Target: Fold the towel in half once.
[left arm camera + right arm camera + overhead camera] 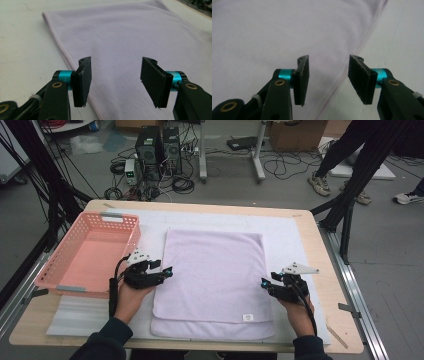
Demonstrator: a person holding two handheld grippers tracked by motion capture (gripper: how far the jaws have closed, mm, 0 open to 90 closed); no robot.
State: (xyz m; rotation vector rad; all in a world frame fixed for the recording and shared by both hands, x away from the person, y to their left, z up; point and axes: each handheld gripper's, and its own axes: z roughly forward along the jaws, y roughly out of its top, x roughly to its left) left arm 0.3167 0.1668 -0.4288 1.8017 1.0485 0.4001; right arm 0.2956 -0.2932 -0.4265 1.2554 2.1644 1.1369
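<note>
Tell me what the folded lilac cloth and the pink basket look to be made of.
Folded lilac cloth: soft woven or knit fabric, likely towelling; matte, finely ribbed, with a stitched hem and a sewn label. Pink basket: apparently moulded plastic; smooth, with lattice walls.

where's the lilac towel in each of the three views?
High view: lilac towel lies folded at table centre, between both grippers.
Left gripper view: towel spreads from centre to right, its hemmed edge running past the left finger.
Right gripper view: towel spreads left and centre.
Shared landmark: the white mat under it.
</note>
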